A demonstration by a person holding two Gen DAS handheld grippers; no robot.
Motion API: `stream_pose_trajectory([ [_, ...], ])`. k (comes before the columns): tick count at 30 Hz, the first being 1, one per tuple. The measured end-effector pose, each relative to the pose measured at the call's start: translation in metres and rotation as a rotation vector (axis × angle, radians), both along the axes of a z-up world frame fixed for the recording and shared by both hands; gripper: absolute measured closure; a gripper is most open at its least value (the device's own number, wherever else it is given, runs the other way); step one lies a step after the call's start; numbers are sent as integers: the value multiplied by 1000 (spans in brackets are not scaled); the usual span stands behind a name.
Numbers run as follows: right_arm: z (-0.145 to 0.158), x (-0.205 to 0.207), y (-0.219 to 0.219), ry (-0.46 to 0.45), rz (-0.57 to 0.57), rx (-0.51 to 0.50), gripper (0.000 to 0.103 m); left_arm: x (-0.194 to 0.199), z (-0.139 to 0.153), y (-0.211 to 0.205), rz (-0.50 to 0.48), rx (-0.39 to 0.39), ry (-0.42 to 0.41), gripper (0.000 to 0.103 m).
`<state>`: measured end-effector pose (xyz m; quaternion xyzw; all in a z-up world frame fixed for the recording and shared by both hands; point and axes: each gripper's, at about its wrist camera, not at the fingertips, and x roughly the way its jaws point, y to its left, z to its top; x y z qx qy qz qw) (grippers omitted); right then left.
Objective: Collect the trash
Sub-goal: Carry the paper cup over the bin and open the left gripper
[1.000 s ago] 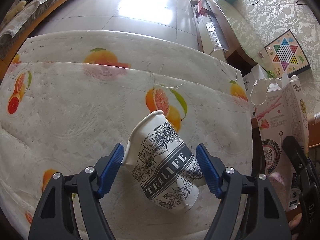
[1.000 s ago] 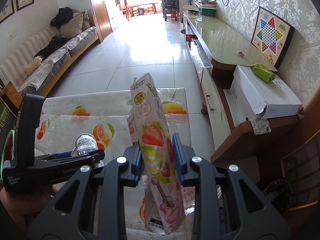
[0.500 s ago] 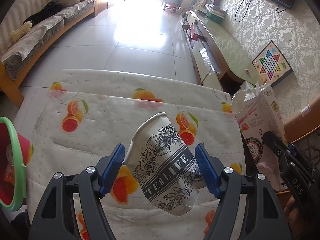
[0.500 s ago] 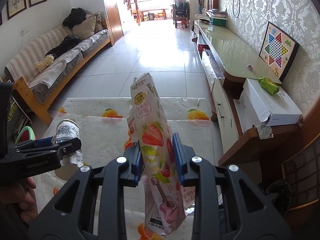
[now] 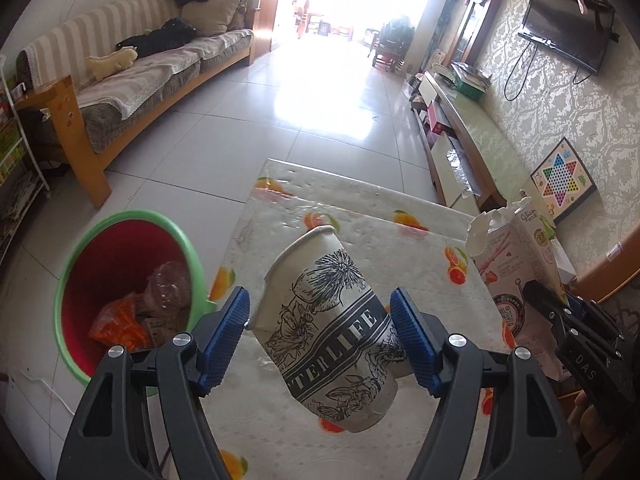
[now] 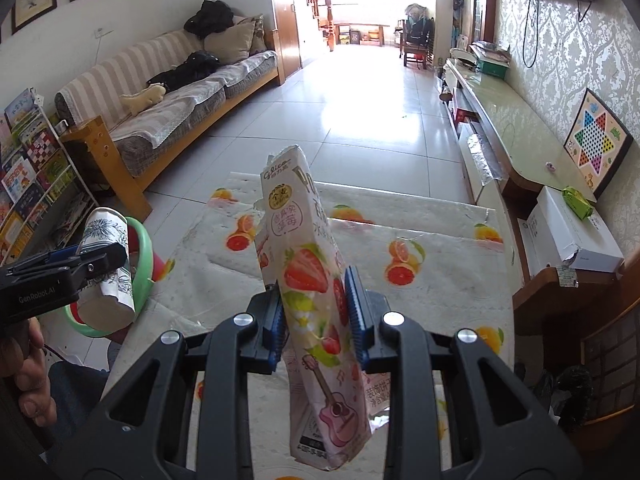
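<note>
Both grippers have swung toward the bin (image 5: 72, 264) at lower left. The left gripper (image 5: 320, 336) clamps the paper cup (image 5: 328, 320); the right gripper (image 6: 314, 312) clamps the snack box (image 6: 308, 280). Next, carry each over the bin and release.

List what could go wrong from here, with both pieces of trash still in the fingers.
1. The cup sits tilted in the left gripper, with the pads near its bent rim; it may slip before reaching the bin.
2. The bin stands on the floor beside the table, still off to the side, so an early release could miss.
3. The right gripper pinches the tall box at mid-height; it could swing or tip.
</note>
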<state>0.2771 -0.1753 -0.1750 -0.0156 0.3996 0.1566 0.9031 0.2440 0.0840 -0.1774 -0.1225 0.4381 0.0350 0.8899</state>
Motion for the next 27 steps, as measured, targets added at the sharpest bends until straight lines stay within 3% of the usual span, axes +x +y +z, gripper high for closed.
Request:
stream_pose_trajectory([
  [11, 20, -26, 82, -41, 82, -19, 76, -52, 18, 99, 99, 14, -51, 34],
  [27, 28, -42, 159, -68, 187, -71, 76, -57, 16, 144, 134, 20, -93, 34],
])
